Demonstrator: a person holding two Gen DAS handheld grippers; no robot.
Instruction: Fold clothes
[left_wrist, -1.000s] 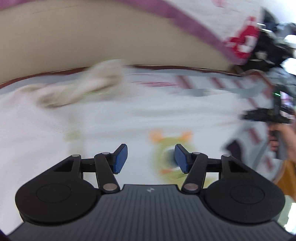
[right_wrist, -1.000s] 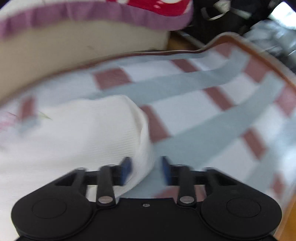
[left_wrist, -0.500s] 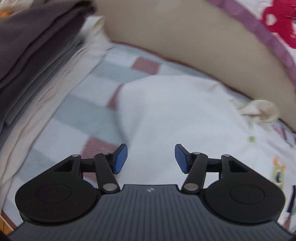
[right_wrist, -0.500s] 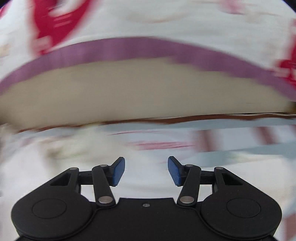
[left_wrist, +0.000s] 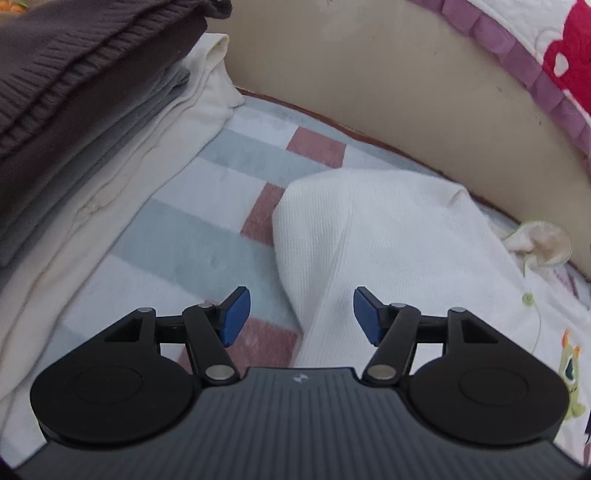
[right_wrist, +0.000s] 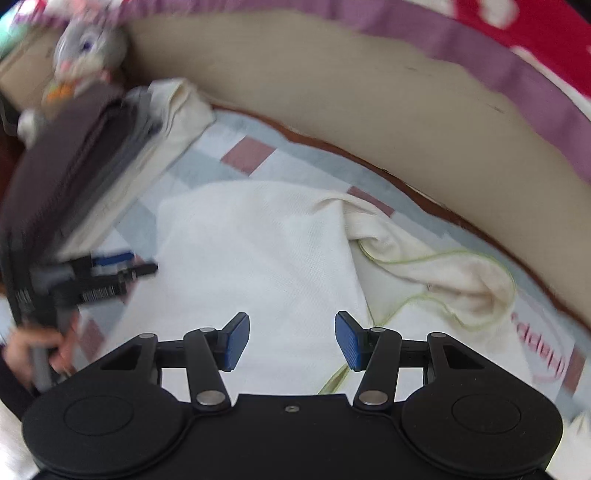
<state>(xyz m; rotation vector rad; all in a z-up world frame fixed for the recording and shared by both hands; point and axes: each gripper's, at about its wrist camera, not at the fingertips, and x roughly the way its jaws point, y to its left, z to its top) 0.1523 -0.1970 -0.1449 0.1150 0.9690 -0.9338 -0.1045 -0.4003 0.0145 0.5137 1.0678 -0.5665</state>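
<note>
The left gripper (left_wrist: 301, 314) is wide, and its jaws have just been opening. Nothing is held. The edge of the white shirt (left_wrist: 388, 236) lies under the gap, but the blue pads (left_wrist: 236, 314) do not press on it. In the right wrist view a hand (right_wrist: 33, 350) holds this gripper (right_wrist: 122, 266) at the left side of the shirt.

The right gripper (right_wrist: 291, 343) is wide too. It hangs above the shirt (right_wrist: 258, 251) and holds nothing.

The white shirt lies flat on a checked blanket (left_wrist: 207, 240) with gray, white and pink squares. One side of it is folded over. It has a green edge and a small green monster picture (left_wrist: 569, 373).

To the left of the shirt sits a pile of folded clothes (left_wrist: 92, 122), dark ones on top and pale ones below.

Farther back is a tan wall (left_wrist: 388, 74). Above it is a quilt (left_wrist: 535, 44) with a purple edge. A blurry gray toy (right_wrist: 88, 48) sits in the far corner.
</note>
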